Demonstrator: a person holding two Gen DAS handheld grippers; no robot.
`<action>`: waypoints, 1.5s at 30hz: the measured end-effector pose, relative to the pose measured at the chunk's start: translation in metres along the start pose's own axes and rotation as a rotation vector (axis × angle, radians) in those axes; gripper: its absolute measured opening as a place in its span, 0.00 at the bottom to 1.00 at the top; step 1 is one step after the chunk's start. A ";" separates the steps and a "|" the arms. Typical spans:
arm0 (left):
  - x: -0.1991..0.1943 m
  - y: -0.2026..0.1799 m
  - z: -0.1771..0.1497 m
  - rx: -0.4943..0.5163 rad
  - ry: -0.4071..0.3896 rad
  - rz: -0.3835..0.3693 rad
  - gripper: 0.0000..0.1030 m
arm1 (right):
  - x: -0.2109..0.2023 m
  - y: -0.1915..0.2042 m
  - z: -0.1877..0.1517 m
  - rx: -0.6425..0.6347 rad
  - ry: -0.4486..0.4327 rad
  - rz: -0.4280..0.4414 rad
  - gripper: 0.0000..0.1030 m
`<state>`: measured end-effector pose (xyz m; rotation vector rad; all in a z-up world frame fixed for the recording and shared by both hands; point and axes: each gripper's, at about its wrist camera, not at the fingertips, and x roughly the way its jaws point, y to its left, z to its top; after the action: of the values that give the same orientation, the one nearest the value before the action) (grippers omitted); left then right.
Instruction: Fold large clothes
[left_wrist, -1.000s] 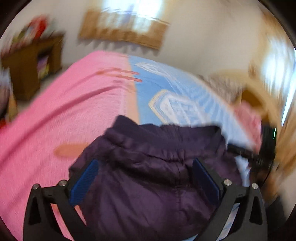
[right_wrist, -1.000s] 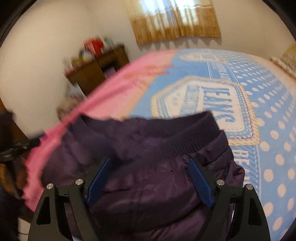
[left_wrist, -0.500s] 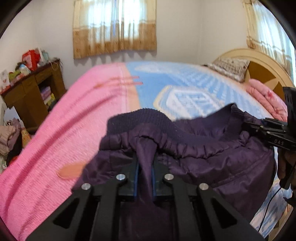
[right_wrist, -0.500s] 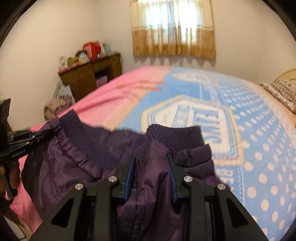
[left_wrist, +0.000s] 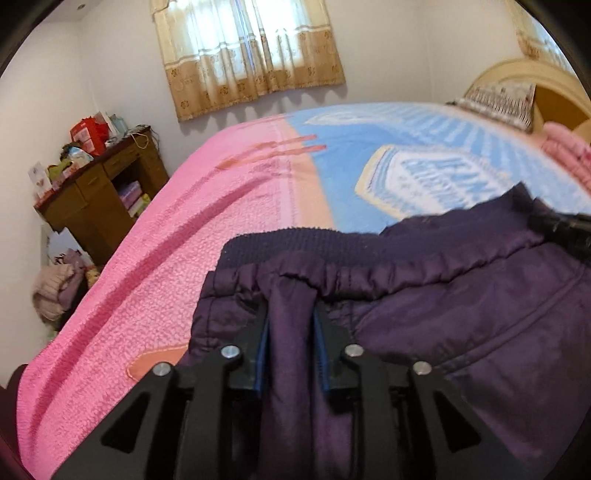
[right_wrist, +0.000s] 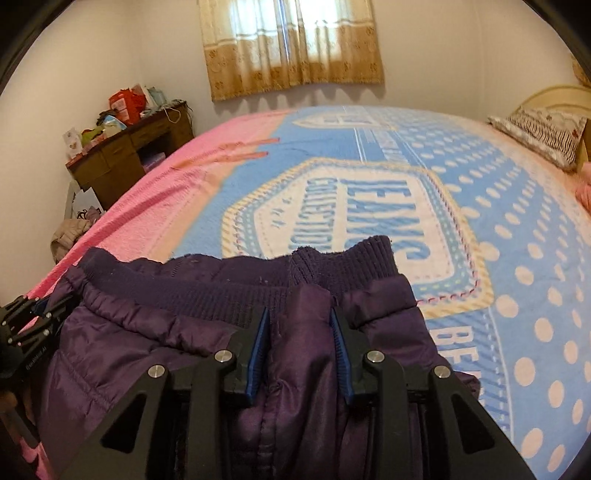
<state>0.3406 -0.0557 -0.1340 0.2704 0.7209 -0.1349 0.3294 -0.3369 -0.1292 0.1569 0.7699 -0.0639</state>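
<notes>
- Jacket (left_wrist: 461, 314): purple, puffy, probably soft, light and slippery; fills lower frame, over the bed (right_wrist: 517, 221).
- Left gripper (left_wrist: 291, 350) clamped on its shell below the hem.
- Right gripper (right_wrist: 299, 350) likewise; that ribbed hem looks the surest hold.

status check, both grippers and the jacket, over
Left gripper shut on purple jacket near its ribbed hem. Right gripper shut on it too. Jacket bunched over the bed. Nothing in the way.

Jacket (right_wrist: 155, 354) on bed's (right_wrist: 517, 258) near edge, cabinet (right_wrist: 122, 162) left (against wall), pillow (right_wrist: 539, 133) far right
</notes>
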 end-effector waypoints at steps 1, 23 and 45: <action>0.002 0.002 -0.002 -0.004 0.013 0.016 0.40 | 0.006 0.001 0.000 -0.005 0.026 -0.005 0.34; 0.013 0.004 -0.013 -0.034 0.075 0.063 0.52 | 0.034 0.023 -0.004 -0.140 0.093 -0.127 0.43; -0.065 0.011 0.015 -0.187 -0.113 0.001 0.99 | -0.060 0.083 -0.042 -0.202 -0.082 -0.011 0.68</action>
<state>0.3040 -0.0474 -0.0781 0.0836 0.6160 -0.0803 0.2668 -0.2477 -0.1075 -0.0418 0.6910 -0.0031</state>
